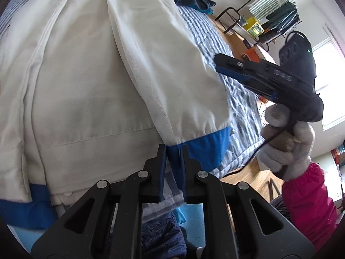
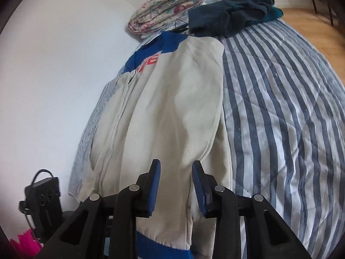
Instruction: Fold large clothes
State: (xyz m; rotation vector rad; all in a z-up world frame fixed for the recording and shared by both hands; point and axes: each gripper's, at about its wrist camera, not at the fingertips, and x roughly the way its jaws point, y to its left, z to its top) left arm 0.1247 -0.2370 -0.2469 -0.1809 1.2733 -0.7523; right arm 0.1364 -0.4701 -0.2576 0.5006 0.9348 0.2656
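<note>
A cream jacket (image 1: 86,82) with blue cuffs and hem lies spread on a striped bedspread (image 2: 280,118). Its sleeve (image 1: 163,69) is folded over the body. At the bottom of the left wrist view, my left gripper (image 1: 174,151) is shut on the sleeve's blue cuff (image 1: 207,149). My right gripper (image 2: 176,164) hovers open over the jacket's (image 2: 172,108) lower part with nothing pinched between its blue pads. The right gripper (image 1: 217,62) also shows in the left wrist view. There it is off the jacket's right edge, held by a gloved hand (image 1: 286,146) with a pink sleeve.
A dark blue heap of clothes (image 2: 232,15) and a folded floral quilt (image 2: 163,6) lie at the bed's far end. A white wall (image 2: 54,75) runs along the left. Wooden floor (image 2: 312,21), a black chair (image 1: 230,19) and a clothes rack (image 1: 278,15) lie to the right.
</note>
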